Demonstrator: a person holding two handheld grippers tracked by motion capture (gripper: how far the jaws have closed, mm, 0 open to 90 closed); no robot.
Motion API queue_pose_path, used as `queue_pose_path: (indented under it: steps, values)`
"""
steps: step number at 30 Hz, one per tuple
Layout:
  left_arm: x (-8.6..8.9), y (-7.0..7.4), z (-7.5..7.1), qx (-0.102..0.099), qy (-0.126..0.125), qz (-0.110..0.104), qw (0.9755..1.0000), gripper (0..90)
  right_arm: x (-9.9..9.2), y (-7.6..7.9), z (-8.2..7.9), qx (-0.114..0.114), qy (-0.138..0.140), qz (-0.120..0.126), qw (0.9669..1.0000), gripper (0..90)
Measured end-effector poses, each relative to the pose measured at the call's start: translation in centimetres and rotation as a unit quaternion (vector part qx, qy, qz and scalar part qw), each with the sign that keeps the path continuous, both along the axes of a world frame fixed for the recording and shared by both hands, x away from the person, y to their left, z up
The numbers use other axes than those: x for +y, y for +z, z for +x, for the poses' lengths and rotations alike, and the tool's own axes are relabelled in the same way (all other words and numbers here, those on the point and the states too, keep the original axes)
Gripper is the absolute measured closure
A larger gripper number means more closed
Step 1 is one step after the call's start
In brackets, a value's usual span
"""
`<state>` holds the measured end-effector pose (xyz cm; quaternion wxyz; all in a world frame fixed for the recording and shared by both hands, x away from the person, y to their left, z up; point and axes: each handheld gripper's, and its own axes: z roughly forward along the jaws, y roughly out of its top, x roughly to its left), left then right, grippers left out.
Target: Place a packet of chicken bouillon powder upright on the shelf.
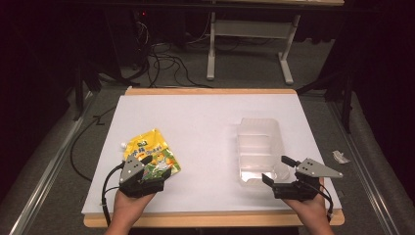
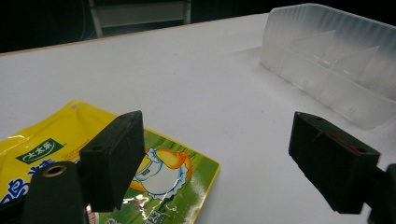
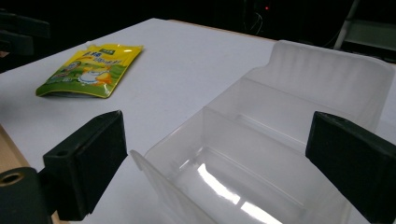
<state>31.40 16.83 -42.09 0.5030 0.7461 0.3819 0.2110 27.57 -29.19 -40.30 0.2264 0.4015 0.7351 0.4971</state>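
On the white tabletop [image 1: 205,127], a flat yellow-and-green printed foil pouch [image 1: 152,152] lies toward the person's left, its white spout corner pointing away from the person. The left gripper [image 1: 155,165] hovers over the pouch's near end with its fingers [image 2: 116,158] spread wide apart; in the left gripper view one finger sits above the pouch's green lower part while the other is over bare tabletop, and nothing is clamped between them. Well apart, toward the right, stands a clear plastic tray with inner dividers [image 1: 259,149], empty and glossy. The right gripper [image 1: 278,170] is just at the tray's near end, fingers [image 3: 86,163] likewise held wide open, straddling the tray's near compartment in the right gripper view; whether they touch its walls cannot be told. Both hands enter from the tabletop's near edge.
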Motion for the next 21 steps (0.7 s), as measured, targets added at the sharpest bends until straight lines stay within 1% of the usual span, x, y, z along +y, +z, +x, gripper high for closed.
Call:
queue_pose_path:
  steps: [1,2,3,6,8,10,13,18,21]
  values:
    - [-0.03,0.07,-0.10,-0.008,0.005,0.006,0.9999,16.2,-0.25,0.04,0.08,-0.001,-0.004,-0.002,1.0000,5.1]
    - [-0.03,0.07,-0.10,-0.008,0.005,0.006,0.9999,15.5,-0.25,0.04,0.08,-0.001,-0.004,-0.002,1.0000,5.1]
    - [-0.01,0.06,-0.18,-0.013,0.009,0.012,0.9998,14.7,-0.39,0.04,0.13,-0.002,-0.006,-0.005,1.0000,4.7]
    - [0.02,0.02,-0.17,-0.014,0.011,0.013,0.9998,11.9,-0.32,0.09,0.04,-0.002,-0.007,-0.005,1.0000,4.7]
    - [0.10,-0.01,-0.14,-0.010,0.011,0.013,0.9998,11.0,-0.13,0.17,-0.03,-0.005,-0.007,-0.009,0.9999,4.7]
    - [0.24,0.03,-0.16,-0.009,0.010,0.016,0.9998,10.6,0.07,0.18,-0.07,-0.004,-0.005,-0.011,0.9999,4.7]
    - [0.45,0.21,-0.17,-0.010,0.013,0.011,0.9998,10.2,0.01,0.04,0.04,-0.004,-0.005,-0.012,0.9999,4.7]
    - [0.41,0.19,-0.06,-0.010,0.010,0.012,0.9998,10.1,-0.33,-0.10,0.02,0.005,-0.012,-0.010,0.9999,4.7]
    - [0.39,0.15,-0.03,-0.010,0.009,0.014,0.9998,10.1,-0.33,-0.04,0.04,0.000,-0.010,-0.012,0.9999,4.6]
